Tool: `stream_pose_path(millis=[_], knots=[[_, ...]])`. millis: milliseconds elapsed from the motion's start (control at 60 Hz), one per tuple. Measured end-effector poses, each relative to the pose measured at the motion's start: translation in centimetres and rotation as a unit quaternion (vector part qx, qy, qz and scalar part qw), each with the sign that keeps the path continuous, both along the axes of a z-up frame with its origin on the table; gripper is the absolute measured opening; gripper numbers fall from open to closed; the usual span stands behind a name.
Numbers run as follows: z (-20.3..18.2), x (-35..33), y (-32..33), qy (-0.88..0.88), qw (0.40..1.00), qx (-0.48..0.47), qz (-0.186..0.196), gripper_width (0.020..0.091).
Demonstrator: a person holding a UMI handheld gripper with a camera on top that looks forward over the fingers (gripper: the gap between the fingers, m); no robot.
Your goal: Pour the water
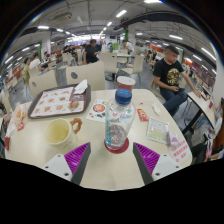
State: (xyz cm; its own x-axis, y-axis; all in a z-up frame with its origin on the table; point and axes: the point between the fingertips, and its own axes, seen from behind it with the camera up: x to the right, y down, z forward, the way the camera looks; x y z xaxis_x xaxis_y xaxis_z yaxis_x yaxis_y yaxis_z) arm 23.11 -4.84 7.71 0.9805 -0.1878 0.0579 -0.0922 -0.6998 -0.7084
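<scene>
Gripper [111, 160] low over a round pale table [150, 135], its fingers [72, 163] spread wide with pink pads on the inner faces. A clear plastic water bottle [117, 122] with a red-and-white label stands upright on the table, just ahead of the fingertips and in line with the gap between them; space shows on both sides, neither pad touches it. The bottle rests on its own base.

Just beyond the bottle, a clear cup [124, 92] with blue liquid in it, upright, near the far edge of the table. Whether bottle and cup touch cannot be told from here.

Left of the bottle, a yellow-green mug [59, 130] with its handle to the right, standing near the left finger. Farther left and farther back, a dark-rimmed tray [57, 101] with food and a white paper on it. Small printed packets or cards lie scattered on the table: one [99, 110] just left of the bottle, a red one [142, 115] to its right, another [158, 130] nearer on the right.

Beyond the table on the right, a person in a dark shirt [168, 76] sits on a chair, well apart from the bottle. The background is a large hall with rows of ceiling lights, more tables and other people far off.
</scene>
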Motion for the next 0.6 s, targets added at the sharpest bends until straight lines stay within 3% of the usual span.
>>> stream_pose_path(millis=[267,600], knots=[[6.8,-7.2,-7.5,-0.003,1.000,-0.016,-0.006,0.0849],[9.0,-11.6,-10.2,0.003,0.999,-0.010,0.031,0.0848]])
